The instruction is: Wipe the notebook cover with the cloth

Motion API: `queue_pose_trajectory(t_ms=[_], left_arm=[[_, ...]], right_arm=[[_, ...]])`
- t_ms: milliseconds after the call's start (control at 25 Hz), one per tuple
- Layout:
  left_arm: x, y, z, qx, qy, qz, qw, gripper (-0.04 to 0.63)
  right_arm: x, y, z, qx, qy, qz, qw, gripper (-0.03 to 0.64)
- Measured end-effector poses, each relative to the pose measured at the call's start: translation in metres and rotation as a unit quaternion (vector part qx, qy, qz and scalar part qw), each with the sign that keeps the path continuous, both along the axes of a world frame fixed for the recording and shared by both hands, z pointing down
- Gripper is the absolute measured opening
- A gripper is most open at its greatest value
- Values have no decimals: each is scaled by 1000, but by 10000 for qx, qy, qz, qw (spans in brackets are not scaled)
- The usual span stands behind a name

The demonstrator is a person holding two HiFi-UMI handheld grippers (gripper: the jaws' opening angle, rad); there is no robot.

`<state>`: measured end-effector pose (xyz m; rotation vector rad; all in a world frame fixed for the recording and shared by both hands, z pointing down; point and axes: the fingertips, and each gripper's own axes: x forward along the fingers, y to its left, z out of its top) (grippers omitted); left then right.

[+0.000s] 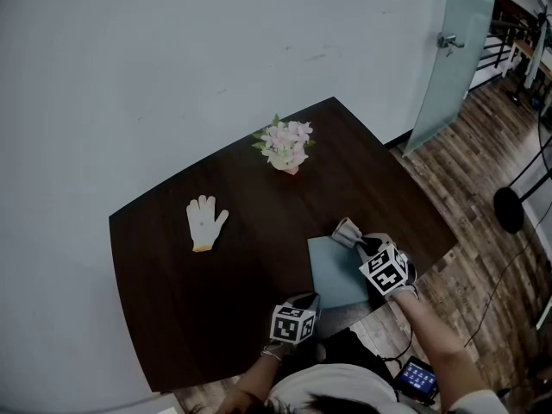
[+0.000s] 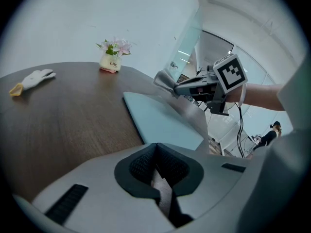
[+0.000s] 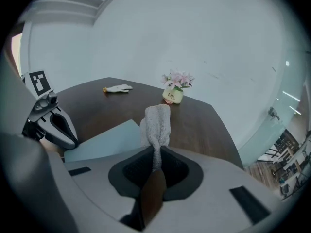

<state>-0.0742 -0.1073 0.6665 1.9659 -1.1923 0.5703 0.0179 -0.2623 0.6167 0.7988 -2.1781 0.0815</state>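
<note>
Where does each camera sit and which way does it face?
Head view: on the person's head, steeply down onto the table; left gripper, right gripper, forearms show.
Left gripper view: on the left gripper, past shut jaws, across the notebook toward the right gripper.
Right gripper view: on the right gripper, toward the flower pot; jaws grip the cloth.
All share the notebook.

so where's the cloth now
Head view, right side: the cloth is pinched in the right gripper at the far right corner of the notebook, nearer the person than the flowers.
</note>
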Motion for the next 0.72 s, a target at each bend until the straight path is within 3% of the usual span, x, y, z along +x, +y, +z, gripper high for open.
queue_pose_trajectory(t_ms=[440, 720], left_arm=[[-3, 2, 0, -2, 1, 9, 10000, 18], [-5, 2, 2, 15, -12, 7, 10000, 18]], right_arm=[[-62, 49, -2, -9, 27, -937, 9956, 49], [-93, 70, 11, 48, 328, -1533, 9876, 49]])
